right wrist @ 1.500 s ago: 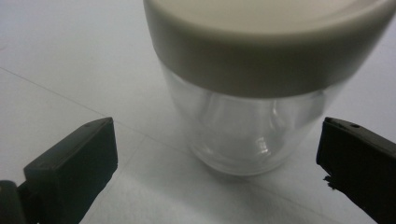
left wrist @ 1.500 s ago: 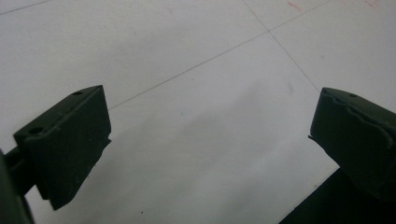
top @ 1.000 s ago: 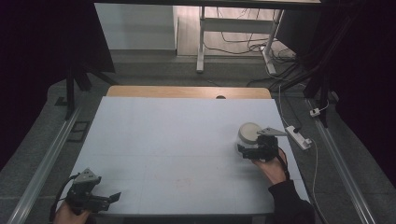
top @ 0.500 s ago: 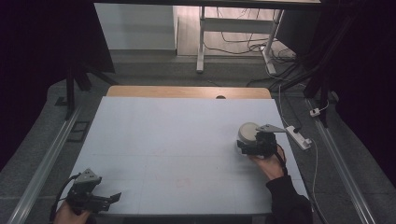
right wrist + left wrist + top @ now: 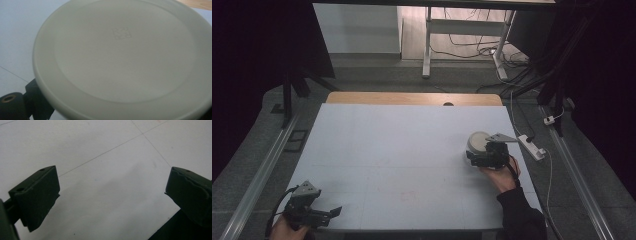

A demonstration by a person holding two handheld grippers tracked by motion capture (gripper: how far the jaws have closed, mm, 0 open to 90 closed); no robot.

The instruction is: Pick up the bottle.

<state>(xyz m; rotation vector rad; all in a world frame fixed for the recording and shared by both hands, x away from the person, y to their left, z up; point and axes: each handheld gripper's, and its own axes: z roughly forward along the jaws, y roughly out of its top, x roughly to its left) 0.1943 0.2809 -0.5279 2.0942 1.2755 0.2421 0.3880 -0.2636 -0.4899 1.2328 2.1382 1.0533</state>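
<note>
Right tongs draw a white round container a little nearer

Compared with a second before, the right tongs (image 5: 482,156) and the white container (image 5: 477,142) had slid slightly toward the person's side of the worktop (image 5: 402,150), while the left tongs (image 5: 324,214) stayed where they were.

From above, the container sat on the right part of the worktop, well short of its far wooden edge (image 5: 412,98). The right hand (image 5: 501,176) came in from the bottom right with the sleeve angled up and to the left, the tongs pointing left against the container's near side. Seen from the right tongs, the container's pale round top (image 5: 125,55) lay tilted close before the lens, with one black jaw tucked under its lower left rim; whether the tongs were clenched on it could not be told.

At the near left corner, the left hand (image 5: 282,231) held its tongs low over the worktop, pointing right. Their two black jaws stood wide apart, released, with nothing between them but bare worktop.
</note>
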